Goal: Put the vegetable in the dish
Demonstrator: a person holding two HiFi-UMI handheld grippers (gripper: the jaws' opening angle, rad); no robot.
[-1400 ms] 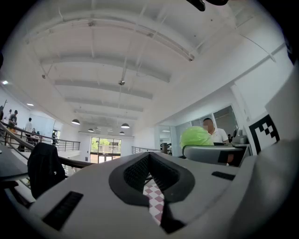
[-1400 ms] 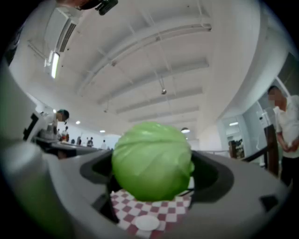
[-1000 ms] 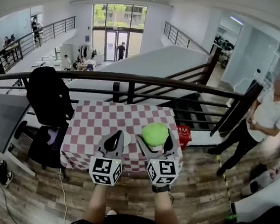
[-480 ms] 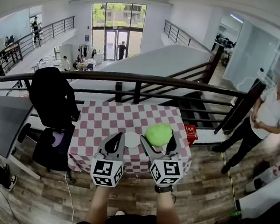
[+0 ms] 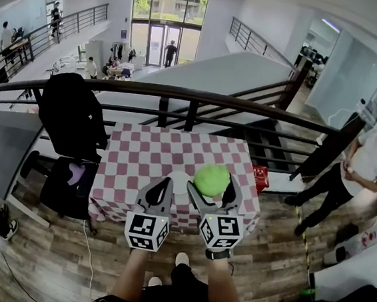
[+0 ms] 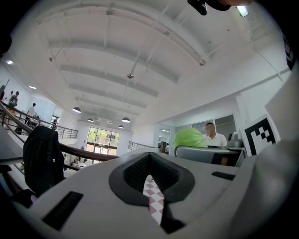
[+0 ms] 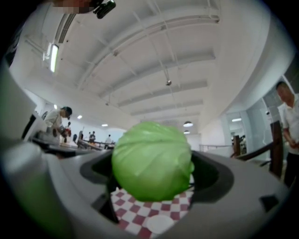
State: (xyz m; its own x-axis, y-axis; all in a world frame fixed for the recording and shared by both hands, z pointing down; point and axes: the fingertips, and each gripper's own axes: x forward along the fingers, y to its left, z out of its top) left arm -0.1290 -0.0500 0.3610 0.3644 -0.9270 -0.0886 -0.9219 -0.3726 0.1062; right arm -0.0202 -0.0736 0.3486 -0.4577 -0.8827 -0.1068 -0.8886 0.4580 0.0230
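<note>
My right gripper (image 5: 212, 187) is shut on a round green cabbage (image 5: 211, 179), held in the air over the near right part of the red-and-white checkered table (image 5: 148, 156). In the right gripper view the cabbage (image 7: 152, 161) fills the space between the jaws, with a white dish (image 7: 159, 224) on the cloth below it. In the head view the dish (image 5: 178, 178) lies just left of the cabbage, partly hidden by the grippers. My left gripper (image 5: 164, 185) hangs beside it, shut and holding nothing. In the left gripper view only a thin strip of cloth shows between the jaws, and the cabbage (image 6: 188, 138) sits off to the right.
A black chair draped with a dark jacket (image 5: 71, 118) stands at the table's left. Behind the table runs a dark railing (image 5: 180, 98) over an open drop. A red crate (image 5: 261, 177) sits by the table's right corner. A person (image 5: 373, 166) stands at the right.
The view has drawn closer to the table and the person's feet now show below. The cabbage stays in my right gripper, and the left gripper stays shut beside it.
</note>
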